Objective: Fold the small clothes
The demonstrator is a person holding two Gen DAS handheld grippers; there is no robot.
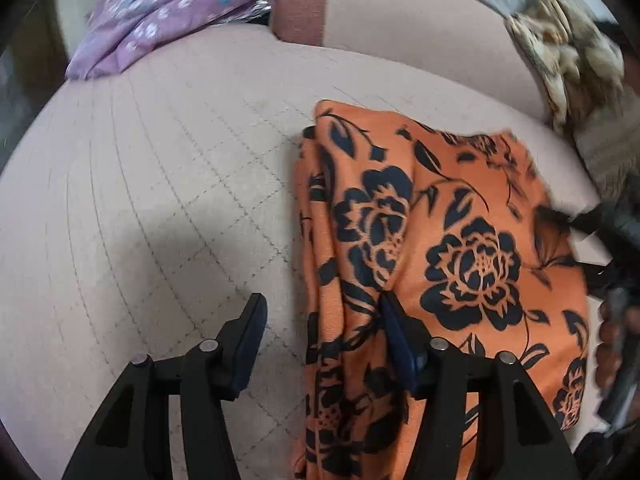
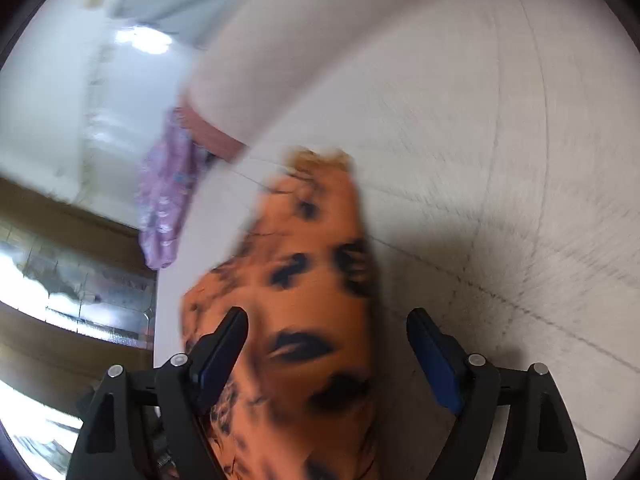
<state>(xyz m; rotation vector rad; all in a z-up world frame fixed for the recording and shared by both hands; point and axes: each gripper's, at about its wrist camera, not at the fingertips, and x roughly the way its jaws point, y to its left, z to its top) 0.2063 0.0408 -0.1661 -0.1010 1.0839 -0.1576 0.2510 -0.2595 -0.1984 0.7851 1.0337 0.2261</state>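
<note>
the left gripper (image 1: pixel 320 344) stands with its jaws apart over the left edge of the orange floral garment (image 1: pixel 440 260), one finger above the bare quilted cushion (image 1: pixel 160 200) and the other above the cloth, nothing pinched between them. the right gripper (image 2: pixel 326 344) is likewise parted, its pads clear of the cloth, with the garment (image 2: pixel 304 300) lying blurred below and between its fingers; in the left wrist view this gripper (image 1: pixel 580 240) shows as a dark blurred shape at the garment's right edge. the garment lies folded into a rough rectangle on the pale quilted cushion (image 2: pixel 500 200), with several layered folds bunched along its left side. well away from the garment, at the far left end of the cushion, a purple printed cloth (image 1: pixel 168 12) hangs over the edge. beyond the garment's far right corner sits a brown and cream patterned cloth (image 1: pixel 568 48) against the backrest.
</note>
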